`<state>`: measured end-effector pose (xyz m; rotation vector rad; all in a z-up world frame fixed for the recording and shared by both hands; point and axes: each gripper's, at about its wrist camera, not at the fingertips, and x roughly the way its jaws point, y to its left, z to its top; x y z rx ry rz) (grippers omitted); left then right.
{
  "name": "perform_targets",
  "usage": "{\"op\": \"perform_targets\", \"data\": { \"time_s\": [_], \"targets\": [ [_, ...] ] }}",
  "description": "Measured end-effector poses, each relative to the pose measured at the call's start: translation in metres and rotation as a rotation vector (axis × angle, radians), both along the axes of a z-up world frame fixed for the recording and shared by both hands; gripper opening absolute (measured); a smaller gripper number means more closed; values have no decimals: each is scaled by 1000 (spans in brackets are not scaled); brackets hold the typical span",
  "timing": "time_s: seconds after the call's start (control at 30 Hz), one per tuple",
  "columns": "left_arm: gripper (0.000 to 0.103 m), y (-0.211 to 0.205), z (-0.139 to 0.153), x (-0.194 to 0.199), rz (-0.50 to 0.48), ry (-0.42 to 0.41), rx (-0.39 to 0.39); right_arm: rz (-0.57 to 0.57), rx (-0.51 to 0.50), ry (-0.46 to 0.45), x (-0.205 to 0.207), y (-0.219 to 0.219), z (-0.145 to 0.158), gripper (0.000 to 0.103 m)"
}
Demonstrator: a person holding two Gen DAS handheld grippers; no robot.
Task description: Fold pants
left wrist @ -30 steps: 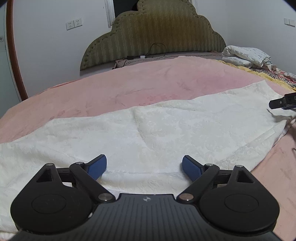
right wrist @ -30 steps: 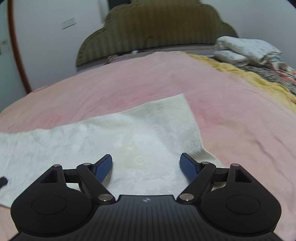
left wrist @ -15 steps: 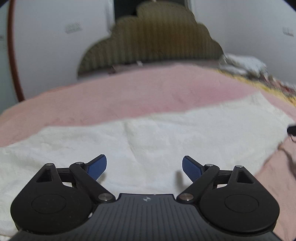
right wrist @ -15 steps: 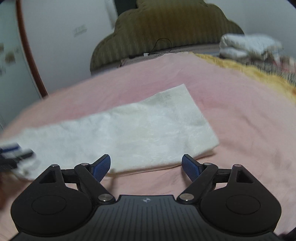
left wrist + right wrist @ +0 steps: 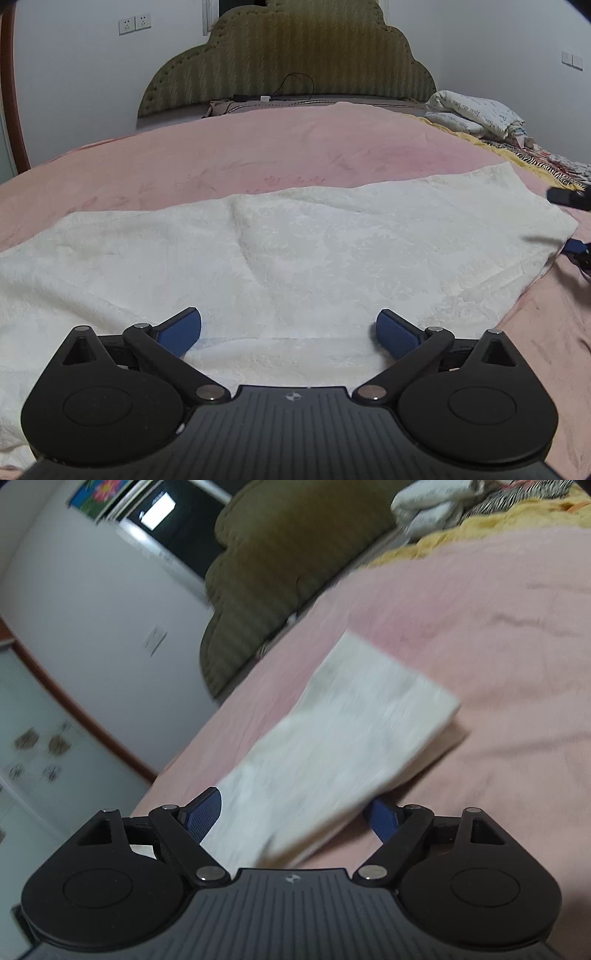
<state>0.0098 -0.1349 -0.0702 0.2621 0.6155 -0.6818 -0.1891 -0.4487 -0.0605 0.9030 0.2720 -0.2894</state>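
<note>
Cream pants (image 5: 295,251) — flat, textured, softly wrinkled.

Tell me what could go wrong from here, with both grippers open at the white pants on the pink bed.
1. The right gripper is tilted and its view is blurred; the pants edge sits between open fingers, so closing now may catch one layer only or the pink blanket too.
2. The left gripper hovers open over the wide end of the pants, holding nothing; a pull from the right could drag the cloth and wrinkle it.
</note>
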Motion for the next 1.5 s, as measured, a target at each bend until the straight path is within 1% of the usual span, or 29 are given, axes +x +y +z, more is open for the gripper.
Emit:
{"op": "perform_targets", "data": {
  "time_s": [0.1, 0.17, 0.2, 0.23, 0.27, 0.3, 0.37, 0.4, 0.43, 0.5, 0.53, 0.6, 0.7, 0.77, 0.8, 0.83, 0.93, 0.97, 1.03, 1.13, 1.23, 1.27, 1.3, 1.33, 1.37, 1.4, 1.43, 1.47, 1.5],
  "targets": [
    [103, -1, 0, -1, 1, -2, 6, -74, 9, -24, 15, -19, -3, 83],
    [103, -1, 0, -1, 1, 0, 5, -104, 12, -14, 25, -28, -4, 78],
    [103, -1, 1, 0, 1, 1, 4, -126, 13, 15, 33, -31, -5, 62],
    [103, -1, 1, 0, 1, 2, 4, -142, 30, 37, 36, -35, -9, 38],
    [103, -1, 1, 0, 1, 3, 3, -163, 59, 48, 37, -39, -15, 27],
    [103, -1, 1, 0, 2, 4, 2, -179, 96, 34, 35, -43, -19, 19],
    [103, 0, 2, 1, 2, 8, -11, -180, 106, 10, 30, -44, -20, 18],
    [100, 1, 3, 2, 3, 13, -19, -186, 87, 17, 30, -41, -18, 17],
    [99, 3, 5, 3, 5, 16, -36, -192, 60, 27, 31, -38, -16, 16],
    [99, 11, 12, 8, 15, 35, -103, -192, -18, 44, 34, -29, -6, 15],
    [99, 15, 17, 12, 19, 63, -151, -185, -70, 53, 37, -24, 2, 15],
    [100, 24, 24, 26, 25, 170, -252, -157, -198, 79, 47, -9, 21, 15],
    [101, 36, 27, 53, 46, 410, -442, -74, -464, 137, 69, 31, 54, 15],
    [101, 36, 26, 66, 35, 550, -550, -8, -644, 178, 85, 65, 67, 15],
    [101, 33, 25, 71, 17, 604, -590, 30, -728, 194, 94, 84, 71, 15],
    [101, 29, 26, 74, -3, 645, -624, 65, -790, 204, 101, 101, 72, 15],
    [102, 10, 25, 78, -65, 744, -694, 154, -940, 233, 120, 146, 66, 15],
    [102, 2, 24, 78, -77, 771, -707, 182, -968, 235, 123, 158, 63, 14],
    [102, -12, 20, 82, -83, 817, -712, 234, -971, 225, 129, 175, 58, 14],
    [102, -23, 11, 91, -16, 876, -719, 283, -956, 198, 128, 191, 55, 14],
    [98, -21, 7, 105, 72, 895, -722, 320, -1001, 198, 128, 207, 54, 14],
    [90, -18, 7, 109, 100, 890, -706, 327, -1026, 200, 128, 211, 53, 14],
    [74, -15, 7, 112, 122, 882, -679, 339, -1051, 201, 127, 215, 52, 15],
    [64, -13, 8, 116, 143, 877, -634, 352, -1071, 202, 128, 219, 51, 15],
    [45, -10, 8, 119, 154, 867, -597, 363, -1083, 206, 130, 222, 50, 15],
    [35, -9, 10, 124, 156, 849, -571, 372, -1088, 207, 132, 225, 50, 15],
    [29, -6, 12, 125, 155, 828, -553, 383, -1088, 203, 133, 227, 50, 15],
    [19, 0, 16, 128, 152, 792, -535, 401, -1084, 196, 135, 229, 50, 15],
    [14, 3, 21, 127, 147, 753, -515, 417, -1083, 191, 138, 232, 50, 15]
  ]
}}
